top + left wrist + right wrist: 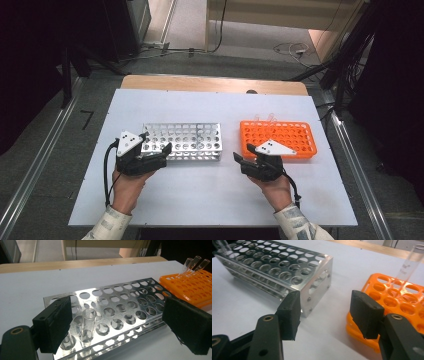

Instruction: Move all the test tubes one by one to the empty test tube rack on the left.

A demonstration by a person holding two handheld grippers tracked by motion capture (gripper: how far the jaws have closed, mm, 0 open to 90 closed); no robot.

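While its jaws stand wide apart, the left hand-held gripper (113, 326) frames a glass tube (88, 323) seated in the metal rack (125, 302), pads clear. At lower right of the high view, the right hand-held gripper (324, 313) hangs half-open, empty, beside the orange rack (402, 302).

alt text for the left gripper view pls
A clear tube stands in a silver rack between the left gripper's open black jaws, untouched. An orange rack holding more tubes sits behind on the white table.

Metal rack (182, 141) left of plastic rack (278, 138); tube (89, 325) in metal rack.
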